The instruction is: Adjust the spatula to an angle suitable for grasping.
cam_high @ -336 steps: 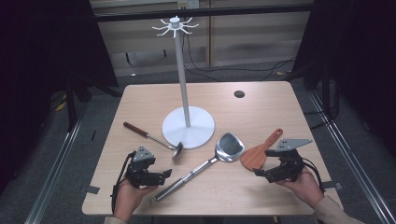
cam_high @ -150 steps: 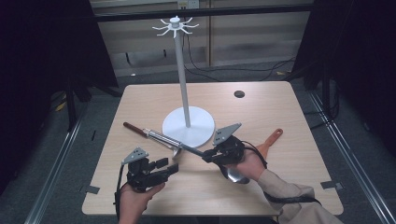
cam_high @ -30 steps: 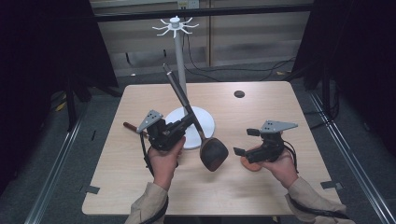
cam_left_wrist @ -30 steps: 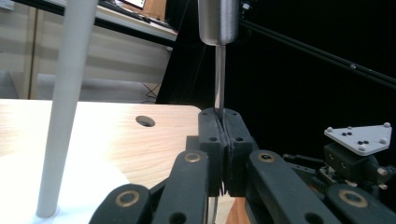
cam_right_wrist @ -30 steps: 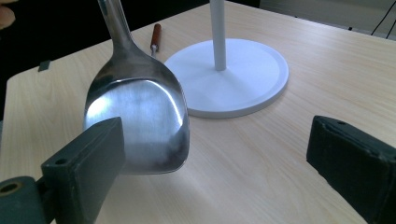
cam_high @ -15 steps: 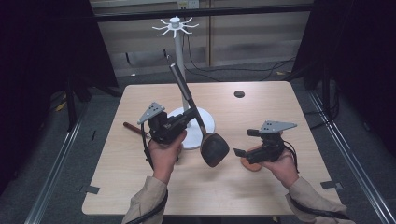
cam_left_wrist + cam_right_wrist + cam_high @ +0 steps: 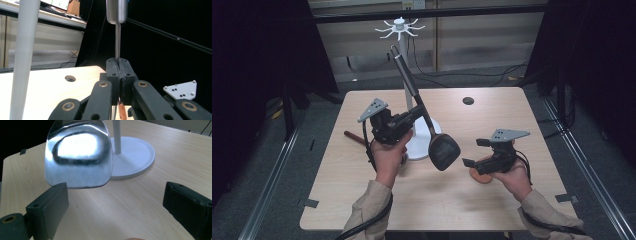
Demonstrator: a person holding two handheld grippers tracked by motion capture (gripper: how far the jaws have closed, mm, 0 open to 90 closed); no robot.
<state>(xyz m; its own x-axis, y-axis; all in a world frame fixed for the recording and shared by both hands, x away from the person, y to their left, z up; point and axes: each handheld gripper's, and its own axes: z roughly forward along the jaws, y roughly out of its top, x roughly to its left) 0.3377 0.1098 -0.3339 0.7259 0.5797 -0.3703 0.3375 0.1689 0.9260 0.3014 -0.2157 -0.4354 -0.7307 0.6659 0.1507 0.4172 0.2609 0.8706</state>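
Observation:
My left gripper [image 7: 416, 112] is raised over the table, shut on the thin shaft of a metal spatula [image 7: 443, 150]. The spatula's handle slants up toward the hook crown [image 7: 399, 26] of the white stand, and its blade hangs low in front of the stand's base [image 7: 424, 147]. In the left gripper view the jaws [image 7: 120, 62] press together on the shaft, with the handle [image 7: 116, 11] rising above. My right gripper [image 7: 473, 152] stands open low at the right, over a wooden spatula [image 7: 482, 177]. Its own view shows the spread pads [image 7: 117, 202] and the shiny blade [image 7: 78, 152] ahead.
A brown-handled utensil [image 7: 352, 136] lies on the table behind my left hand. The stand's pole [image 7: 25, 57] rises close on the left of the left gripper view. A small round hole [image 7: 468, 100] marks the far side of the wooden table [image 7: 512, 210]. Dark floor surrounds the table.
My left hand has risen with the spatula, its handle reaching higher beside the stand's pole and the blade lifting off the table. The right gripper has stayed where it was.

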